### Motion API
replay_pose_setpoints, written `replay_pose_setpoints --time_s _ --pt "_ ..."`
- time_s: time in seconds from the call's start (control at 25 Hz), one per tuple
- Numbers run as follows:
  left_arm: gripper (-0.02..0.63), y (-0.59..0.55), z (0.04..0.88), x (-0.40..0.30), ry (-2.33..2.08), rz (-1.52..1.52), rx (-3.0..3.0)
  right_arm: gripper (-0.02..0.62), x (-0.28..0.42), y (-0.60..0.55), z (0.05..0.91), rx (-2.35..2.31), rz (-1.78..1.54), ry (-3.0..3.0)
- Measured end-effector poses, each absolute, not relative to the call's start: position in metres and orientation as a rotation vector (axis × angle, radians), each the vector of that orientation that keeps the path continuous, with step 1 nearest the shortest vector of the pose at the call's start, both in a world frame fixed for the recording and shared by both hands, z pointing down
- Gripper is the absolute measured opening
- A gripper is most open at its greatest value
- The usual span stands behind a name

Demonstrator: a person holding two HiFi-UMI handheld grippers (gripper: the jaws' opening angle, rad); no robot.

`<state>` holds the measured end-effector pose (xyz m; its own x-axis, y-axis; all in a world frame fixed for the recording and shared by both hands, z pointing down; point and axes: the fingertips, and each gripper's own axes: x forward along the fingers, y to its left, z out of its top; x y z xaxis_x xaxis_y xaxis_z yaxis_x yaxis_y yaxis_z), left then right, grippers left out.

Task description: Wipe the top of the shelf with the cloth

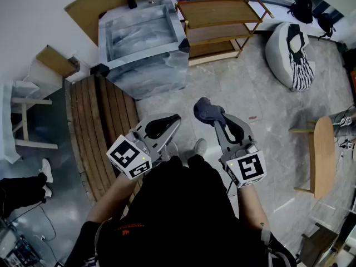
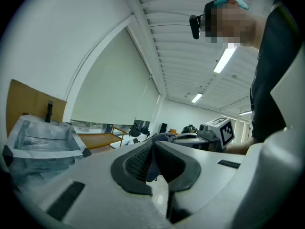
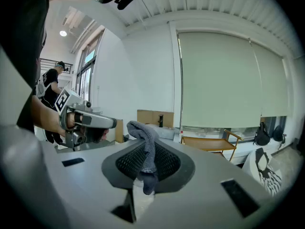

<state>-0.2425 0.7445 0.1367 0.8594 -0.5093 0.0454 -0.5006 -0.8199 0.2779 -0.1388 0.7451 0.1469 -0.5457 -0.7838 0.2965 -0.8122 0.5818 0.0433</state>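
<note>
A grey marbled cabinet (image 1: 142, 43) stands just beside the wooden shelf (image 1: 217, 7), at the end of the shelf on the person's left. A slatted wooden platform (image 1: 103, 124) lies on the floor further from the shelf, past the cabinet and nearer the person. The shelf itself has three tiers, and its top board is bare. A white bean bag (image 1: 286, 52) with a striped patch sits near the other end of the shelf, on the person's right. A small wooden table (image 1: 322, 154) stands well apart from the shelf, on that same side and closer to the person.

Both grippers are held in front of the person's body, well short of the shelf and pointing roughly toward it. The left gripper (image 1: 169, 121) has its jaws pressed together. In the left gripper view (image 2: 153, 149) the ribbed pads meet along one seam with nothing gripped between them. The right gripper (image 1: 218, 122) is clamped on the cloth (image 1: 208, 111). In the right gripper view (image 3: 148, 151) the dark grey cloth (image 3: 143, 131) is pinched between the pads, with a fold standing up above the jaw tips and a tail hanging below them.

The cloth is in the air above the floor, well apart from the shelf top. Seen from the left gripper, its bundle (image 2: 163, 136) lies to the right of the shelf (image 2: 97, 138).
</note>
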Motion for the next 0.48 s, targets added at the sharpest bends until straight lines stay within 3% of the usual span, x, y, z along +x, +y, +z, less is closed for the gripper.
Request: replay_pose_setpoints --time_s 0.48 --pt "0.032 0.733 0.137 -0.24 -0.761 -0.031 2.753 0.044 -0.139 0.732 0.144 1.35 0.157 -2.563"
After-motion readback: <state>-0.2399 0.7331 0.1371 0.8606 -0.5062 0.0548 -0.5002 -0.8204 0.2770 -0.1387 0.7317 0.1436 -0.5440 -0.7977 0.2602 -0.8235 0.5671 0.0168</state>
